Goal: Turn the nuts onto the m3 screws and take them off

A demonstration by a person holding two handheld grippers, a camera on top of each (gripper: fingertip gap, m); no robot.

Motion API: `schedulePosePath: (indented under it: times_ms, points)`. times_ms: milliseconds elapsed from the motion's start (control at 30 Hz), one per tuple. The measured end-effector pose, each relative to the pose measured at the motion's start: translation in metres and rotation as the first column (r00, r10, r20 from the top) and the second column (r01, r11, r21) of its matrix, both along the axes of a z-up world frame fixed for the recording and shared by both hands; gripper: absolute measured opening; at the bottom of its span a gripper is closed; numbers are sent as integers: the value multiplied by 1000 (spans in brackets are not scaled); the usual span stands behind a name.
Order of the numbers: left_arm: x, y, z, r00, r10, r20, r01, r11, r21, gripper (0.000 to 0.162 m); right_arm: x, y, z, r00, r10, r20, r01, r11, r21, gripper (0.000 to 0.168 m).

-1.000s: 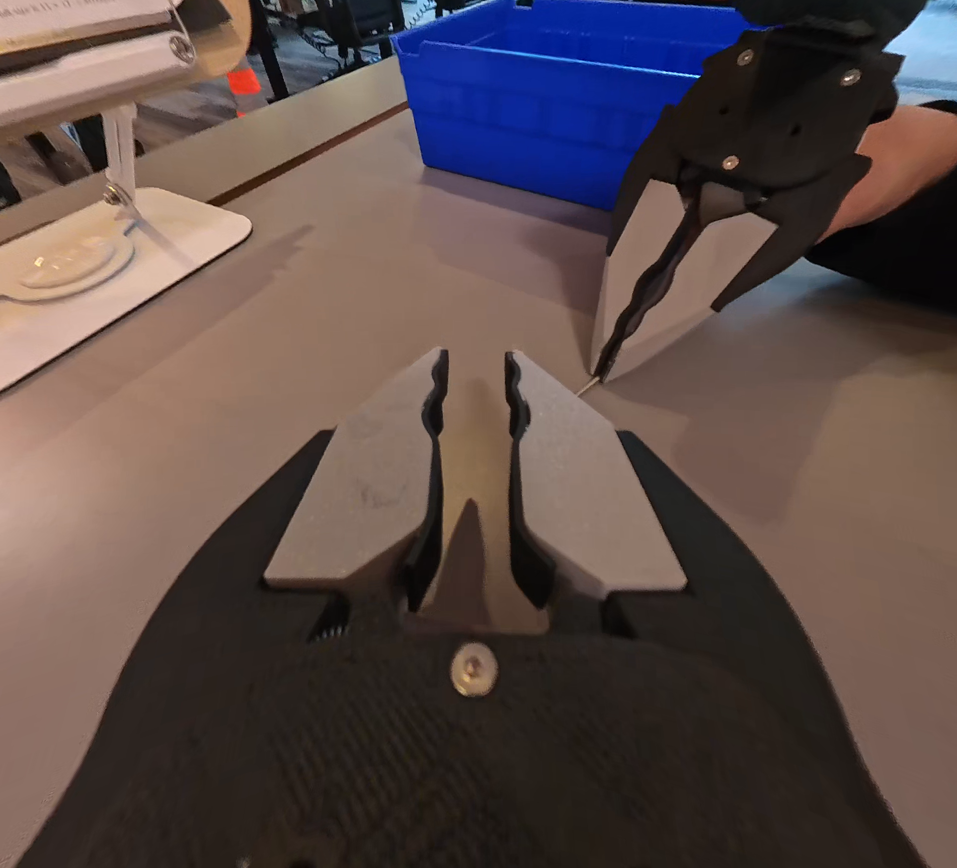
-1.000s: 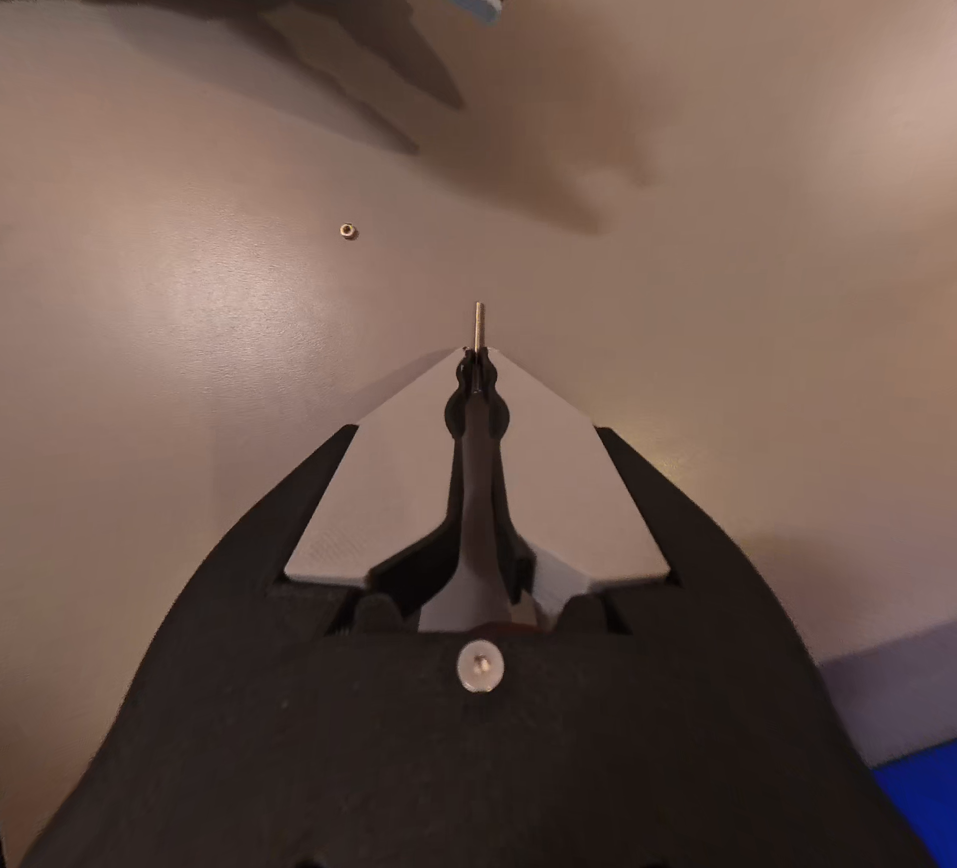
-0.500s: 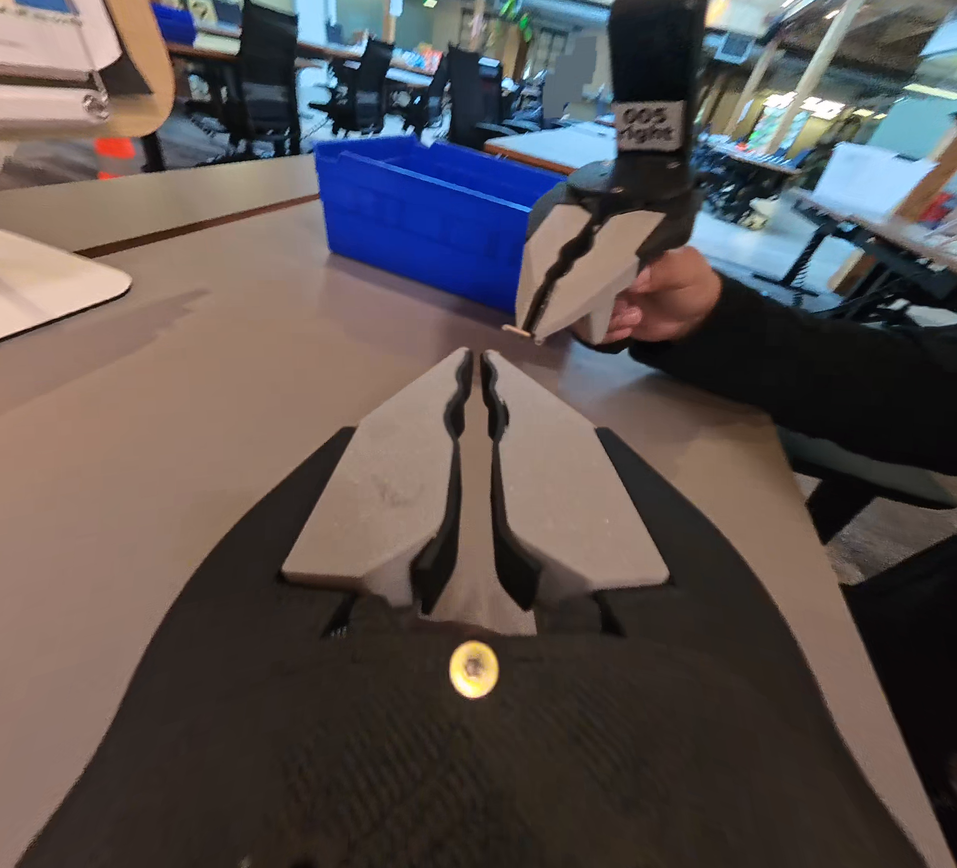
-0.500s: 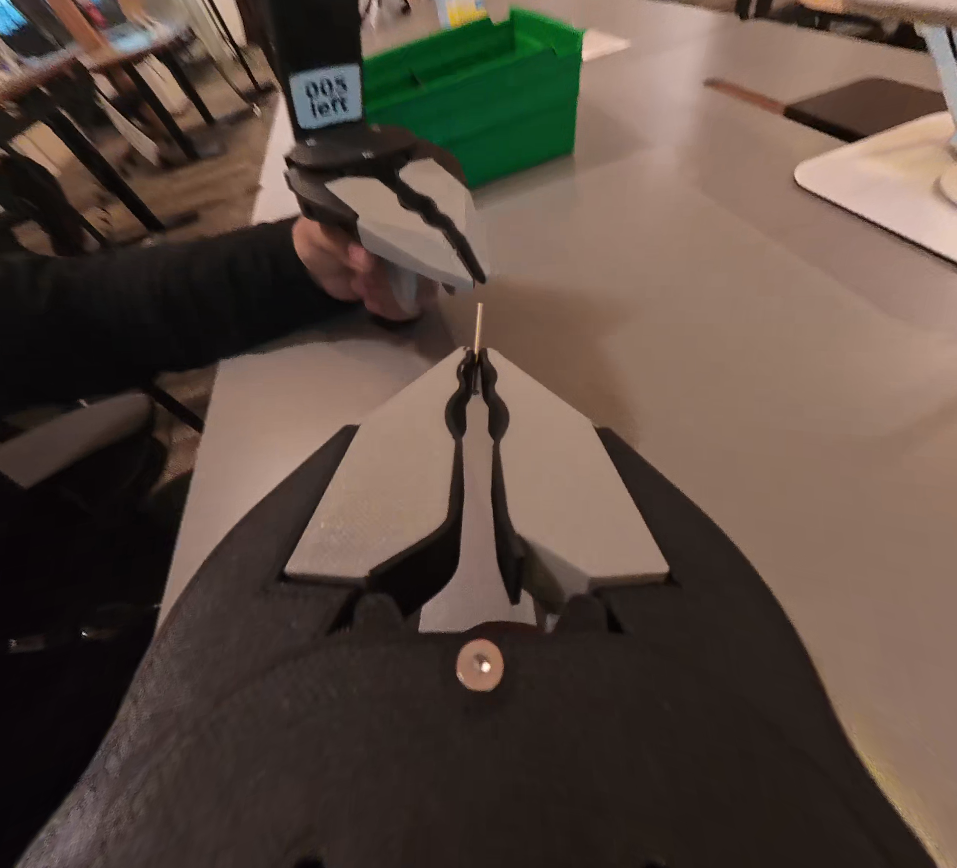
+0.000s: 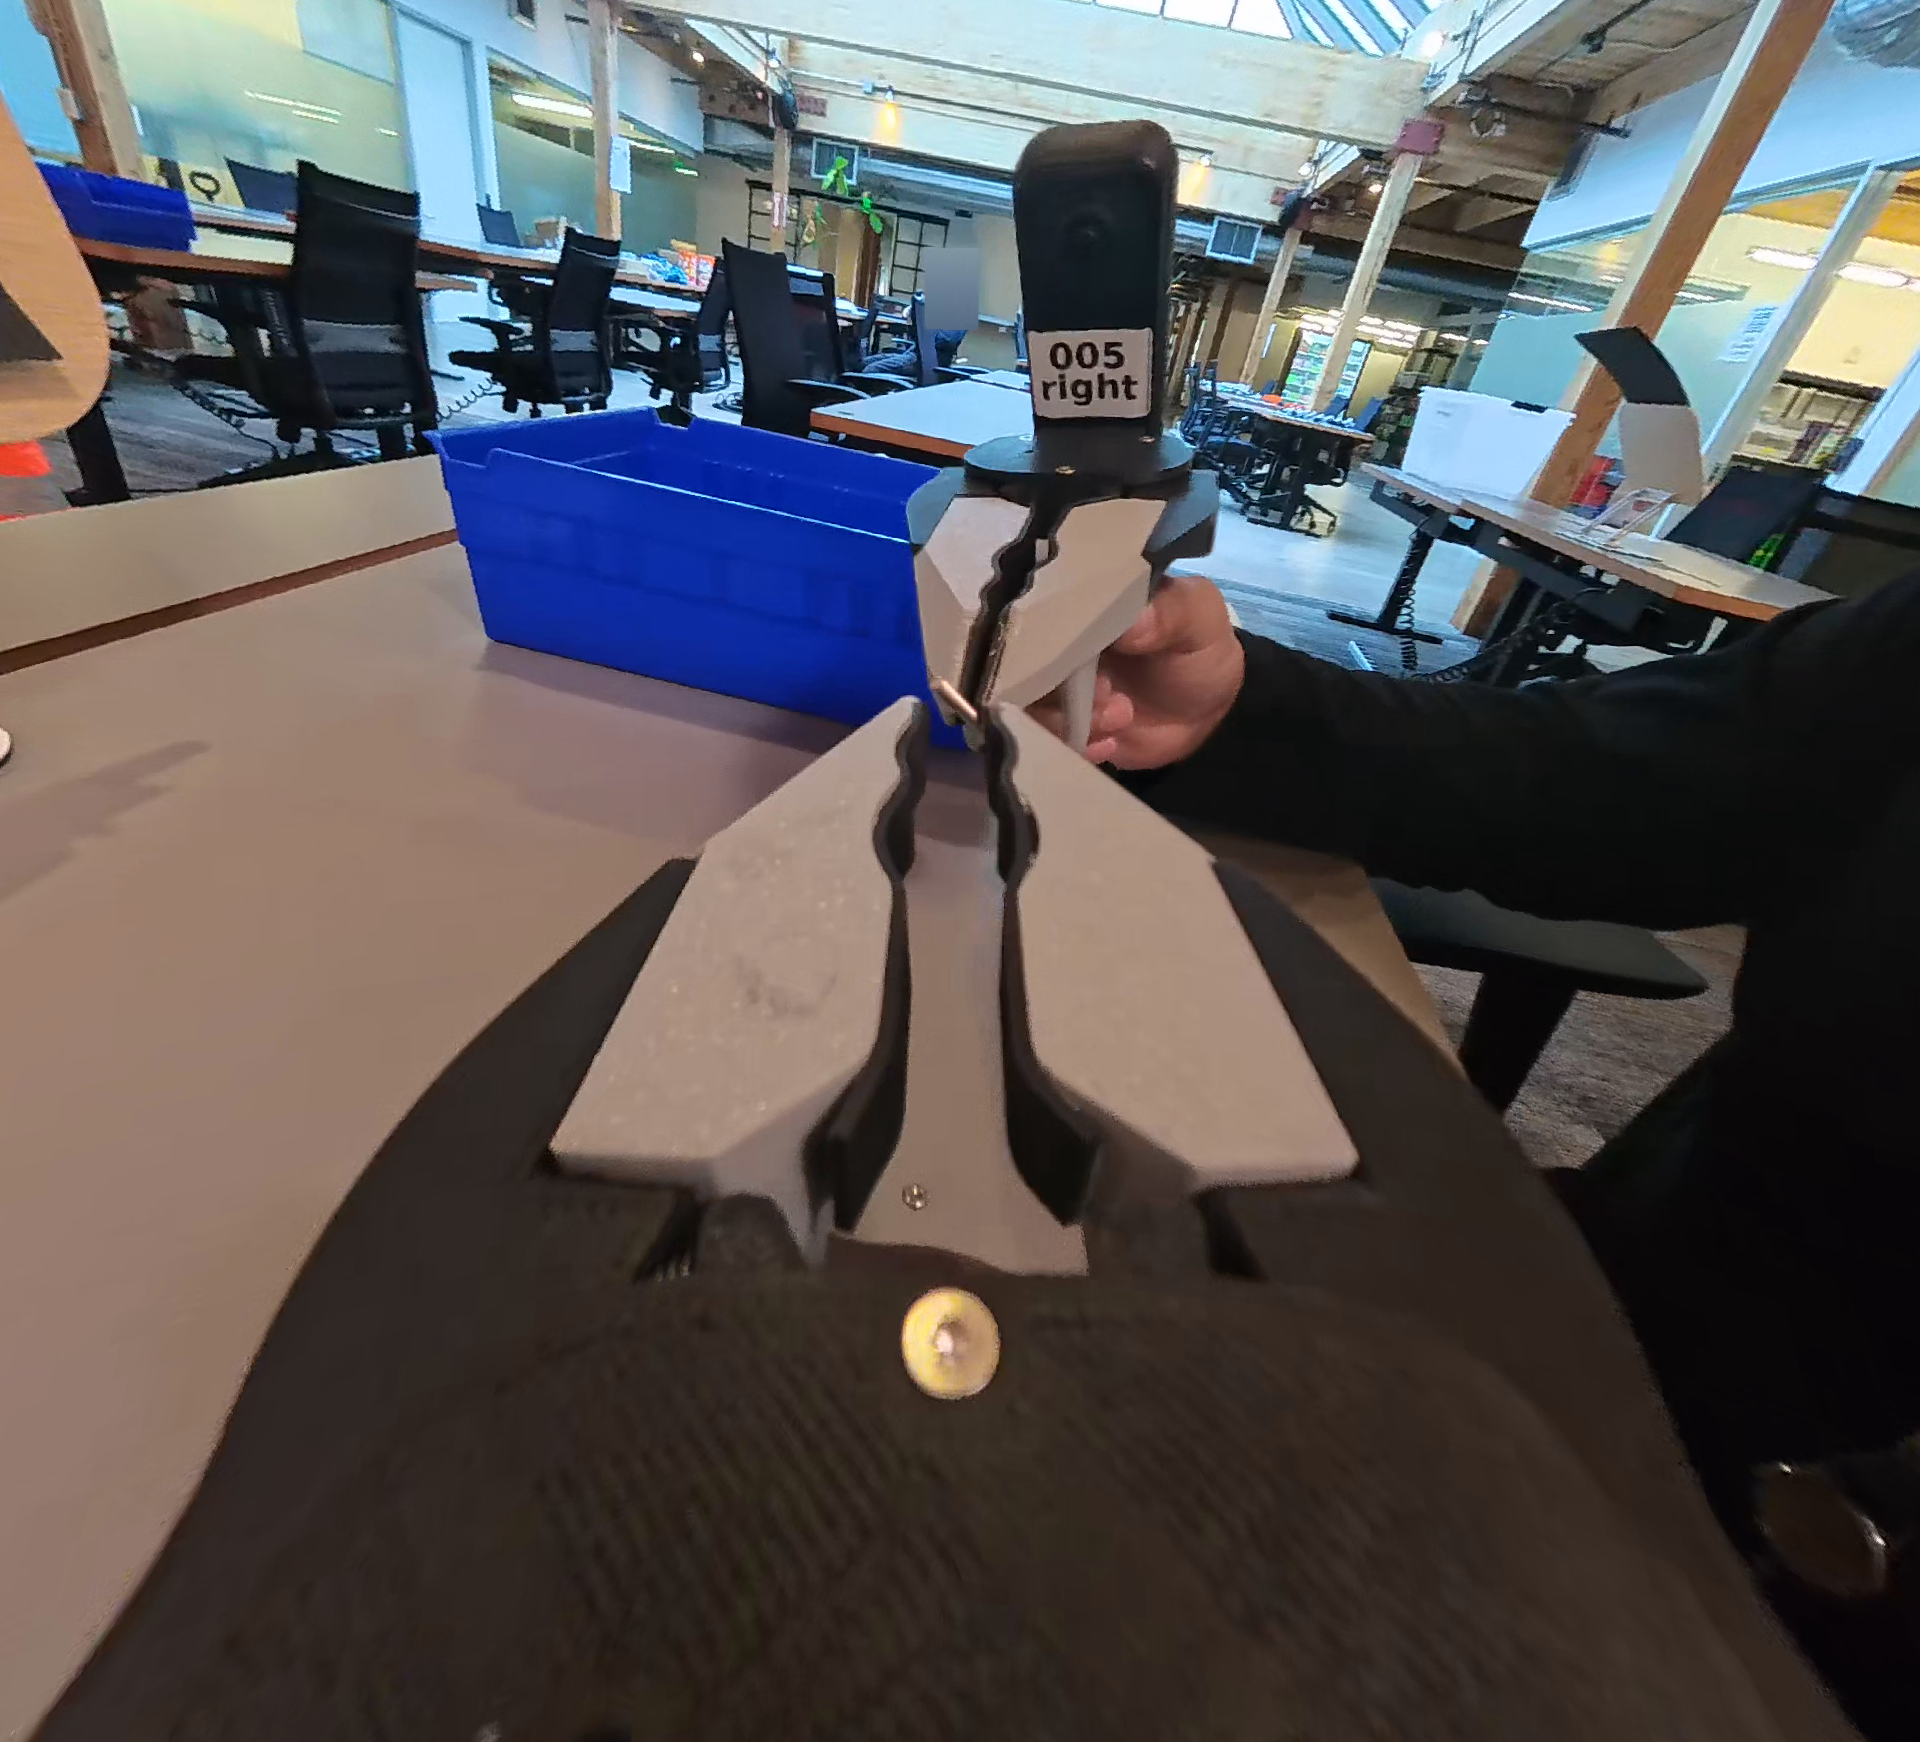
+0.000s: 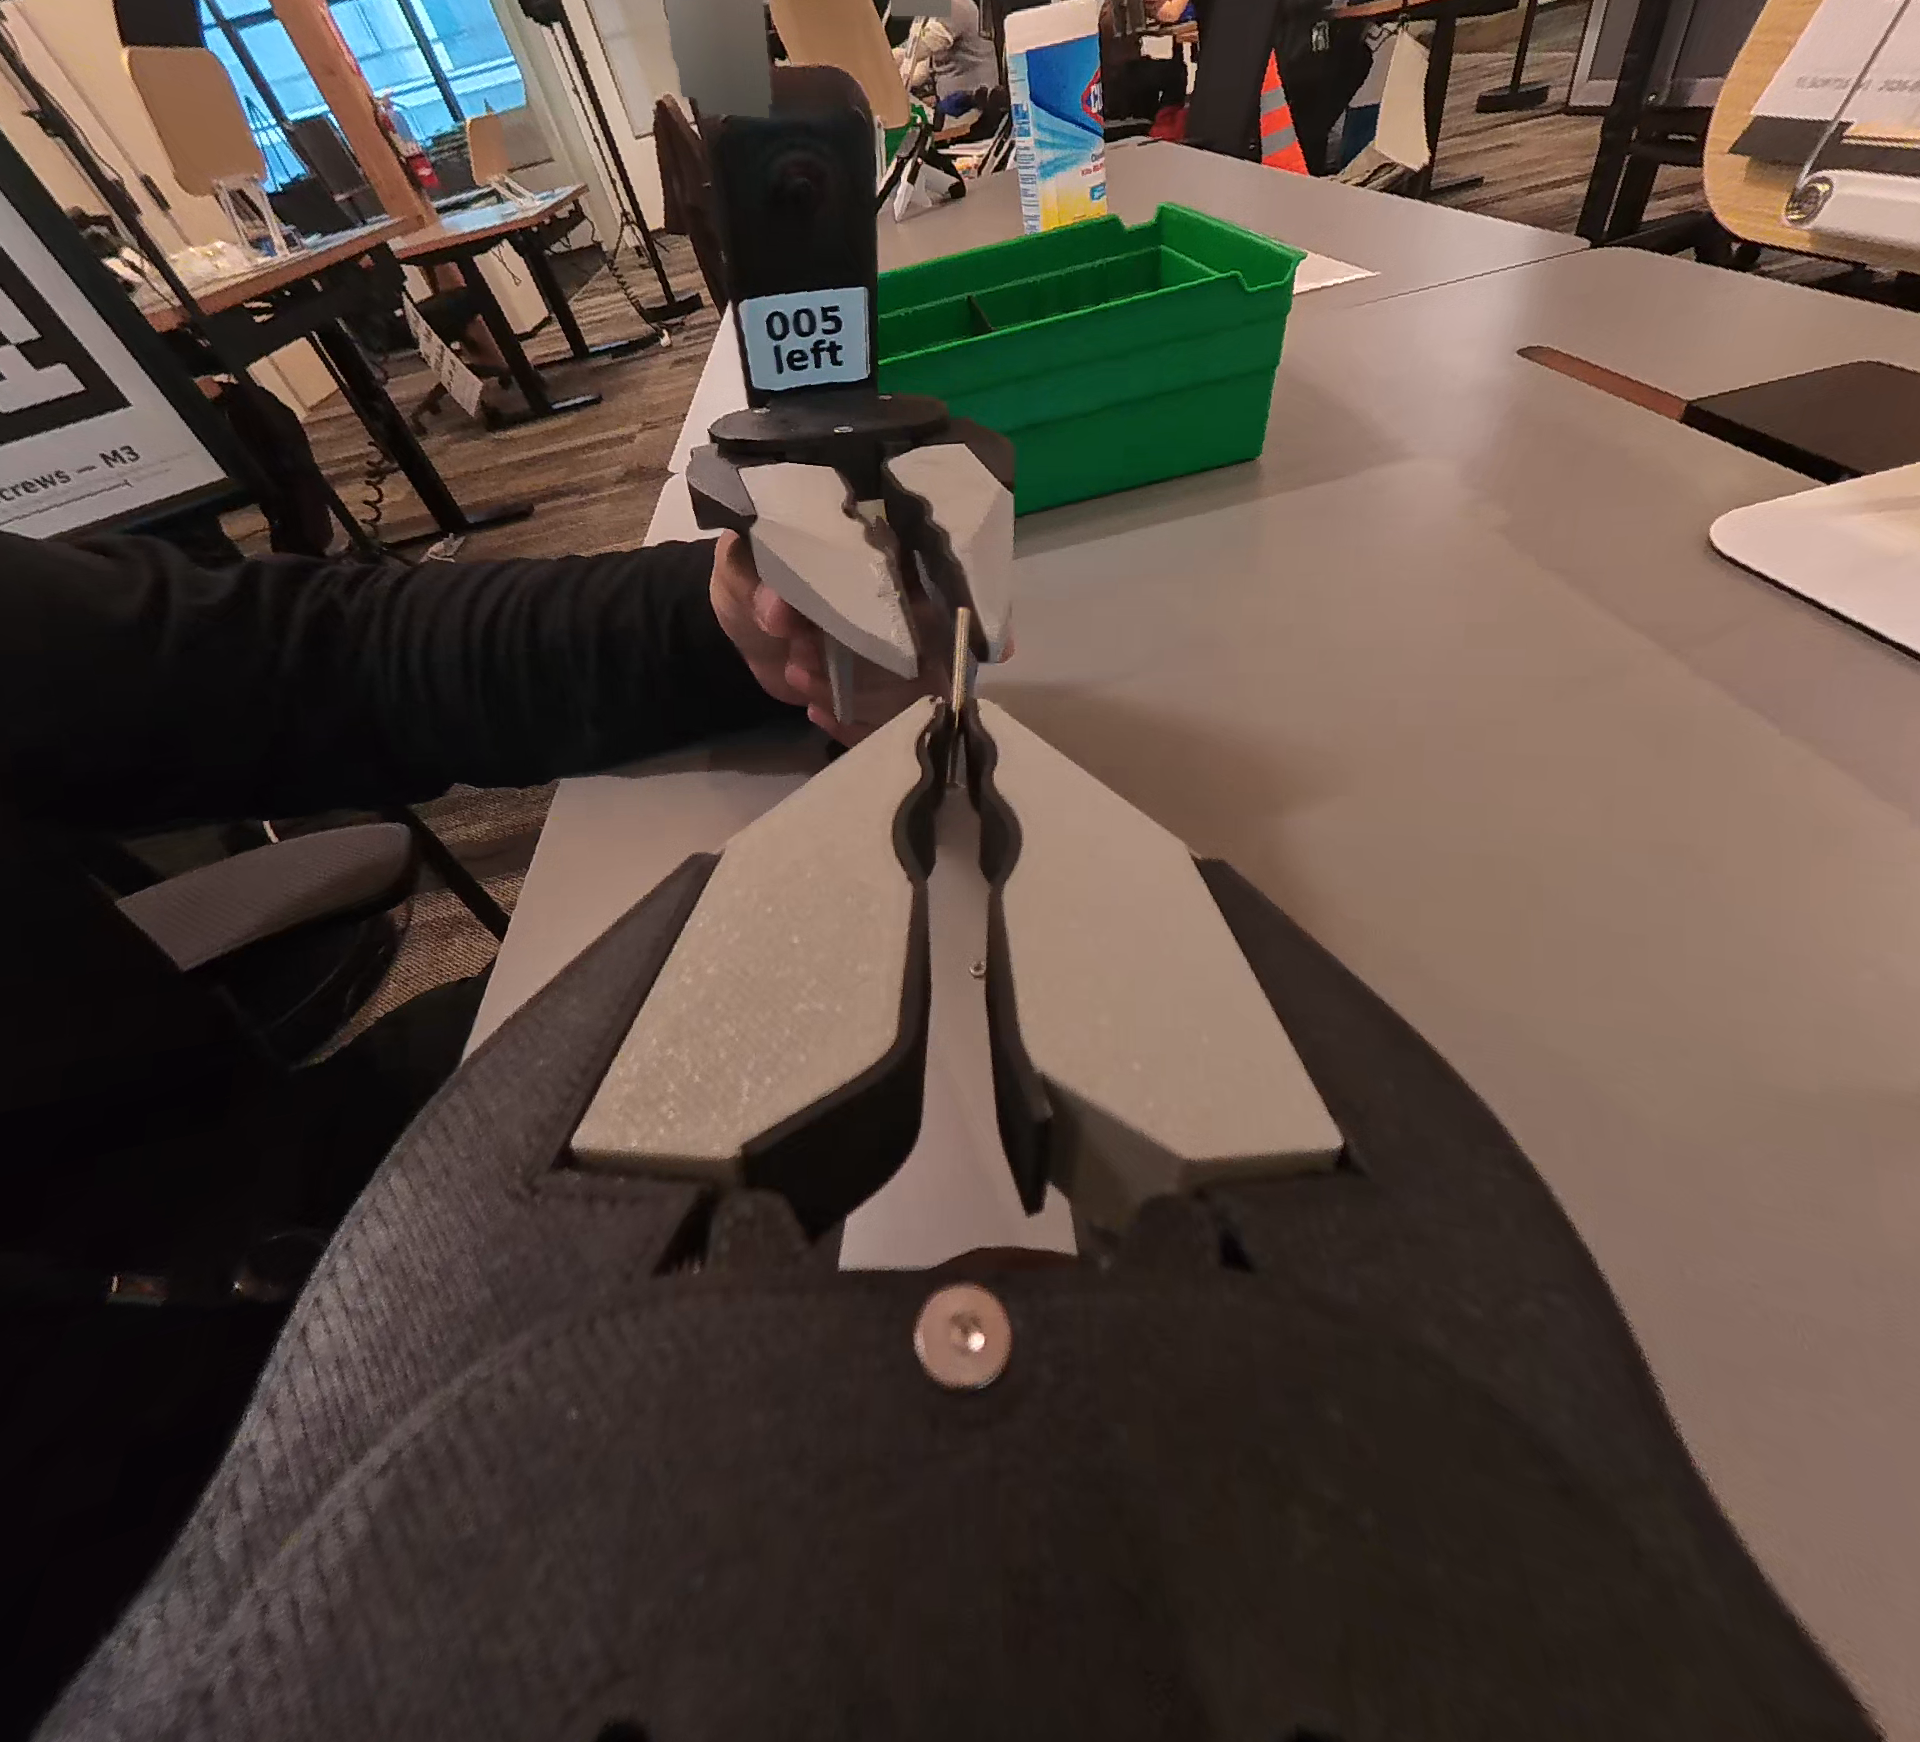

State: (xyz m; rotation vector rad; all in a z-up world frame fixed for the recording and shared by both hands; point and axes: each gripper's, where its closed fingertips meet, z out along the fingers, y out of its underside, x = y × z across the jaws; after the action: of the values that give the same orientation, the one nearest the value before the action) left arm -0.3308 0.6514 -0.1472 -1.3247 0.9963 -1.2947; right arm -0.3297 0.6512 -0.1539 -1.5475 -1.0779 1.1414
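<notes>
Right wrist view: a thin silver metal screw point(image 6: 958, 666) is clamped by the right tongs point(image 6: 954, 724), while the left tongs point(image 5: 954, 724) are held apart.

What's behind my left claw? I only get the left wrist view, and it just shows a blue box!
Observer: Behind your left claw a green bin with dividers inside sits on the table.
Operator: Is anything near it?
Observer: A white and blue canister stands just beyond it.
Operator: Is there a nut on the screw?
Observer: Seen from the right wrist view, the screw sticks straight out of the shut right claw, and its shaft shows no nut.
</notes>
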Motion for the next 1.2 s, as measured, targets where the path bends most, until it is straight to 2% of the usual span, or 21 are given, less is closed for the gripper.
schedulePosePath:
  times_ms: [433,733,1200]
  points:
    - [3,-5,2,1000,-25,16,25,1000,-8,4,-4,-6,0,1000,28,0,-28,1000,5,0]
    - [3,-9,5,1000,-9,9,9,998,61,1,-5,-7,2,999,38,-26,-38,999,-17,0]
    - [5,-9,2,1000,-20,-4,20,1000,23,1,-10,-8,-4,999,45,-13,-45,999,-21,0]
